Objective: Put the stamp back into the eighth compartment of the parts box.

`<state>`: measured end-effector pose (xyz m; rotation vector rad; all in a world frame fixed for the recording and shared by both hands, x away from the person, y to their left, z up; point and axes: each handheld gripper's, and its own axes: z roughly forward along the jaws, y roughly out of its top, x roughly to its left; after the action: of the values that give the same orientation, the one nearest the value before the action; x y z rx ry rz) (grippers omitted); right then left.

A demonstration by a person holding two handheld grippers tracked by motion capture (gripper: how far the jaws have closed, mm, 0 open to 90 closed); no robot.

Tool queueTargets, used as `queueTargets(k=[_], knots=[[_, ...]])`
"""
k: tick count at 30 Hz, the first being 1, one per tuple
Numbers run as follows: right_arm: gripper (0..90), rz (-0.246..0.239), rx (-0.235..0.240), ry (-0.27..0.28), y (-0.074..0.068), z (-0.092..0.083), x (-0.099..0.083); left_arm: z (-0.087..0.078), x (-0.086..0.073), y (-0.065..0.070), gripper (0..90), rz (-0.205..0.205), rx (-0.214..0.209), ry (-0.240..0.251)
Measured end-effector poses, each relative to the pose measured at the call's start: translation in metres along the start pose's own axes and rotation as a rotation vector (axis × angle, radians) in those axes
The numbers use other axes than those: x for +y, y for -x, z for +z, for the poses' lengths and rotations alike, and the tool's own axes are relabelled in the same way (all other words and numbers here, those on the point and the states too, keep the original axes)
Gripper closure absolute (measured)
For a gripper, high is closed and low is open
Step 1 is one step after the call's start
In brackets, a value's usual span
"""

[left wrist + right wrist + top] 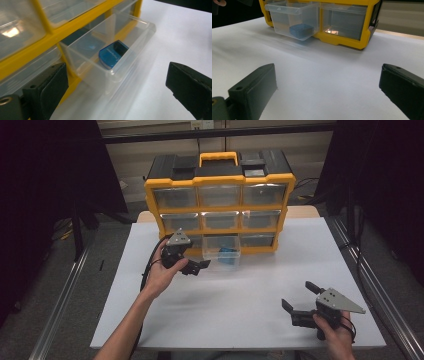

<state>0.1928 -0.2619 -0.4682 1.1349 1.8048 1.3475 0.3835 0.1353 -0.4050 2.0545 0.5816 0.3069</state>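
The blue block [113, 54] lies in the pulled-out drawer [221, 251] of the organizer's [218, 182] bottom row. The left tongs [199, 266], released, hover just beside the drawer's left; the right tongs [300, 299], also released, rest well apart on the counter [240, 305].

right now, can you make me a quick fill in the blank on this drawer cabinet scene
1. The pulled-out drawer sits in the ____ row of the yellow cabinet.
2. The small object inside that drawer is ____ in colour.
3. The left tool is beside the open drawer with its jaws ____.
4. The right tool is over the ____ table.

Missing words: bottom; blue; open; white
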Motion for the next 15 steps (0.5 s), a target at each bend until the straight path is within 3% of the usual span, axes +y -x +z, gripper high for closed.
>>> queueTargets(k=[4, 5, 12, 15], knots=[[1.2, -0.002, -0.002, 0.0, 0.001, 0.0, 0.0, -0.007, -0.009, 0.003, 4.5, -0.016, 0.023, 0.03], [1.2, -0.002, -0.002, 0.0, 0.001, 0.0, 0.0, -0.007, -0.012, 0.004, 4.5, -0.04, 0.021, 0.056], [1.2, -0.002, -0.001, -0.002, 0.0, 0.0, 0.0, -0.015, -0.03, 0.01, 4.5, -0.073, 0.073, 0.095], [1.2, -0.003, -0.002, -0.002, 0.0, 0.0, 0.0, -0.018, -0.037, 0.013, 4.5, -0.079, 0.073, 0.118]])
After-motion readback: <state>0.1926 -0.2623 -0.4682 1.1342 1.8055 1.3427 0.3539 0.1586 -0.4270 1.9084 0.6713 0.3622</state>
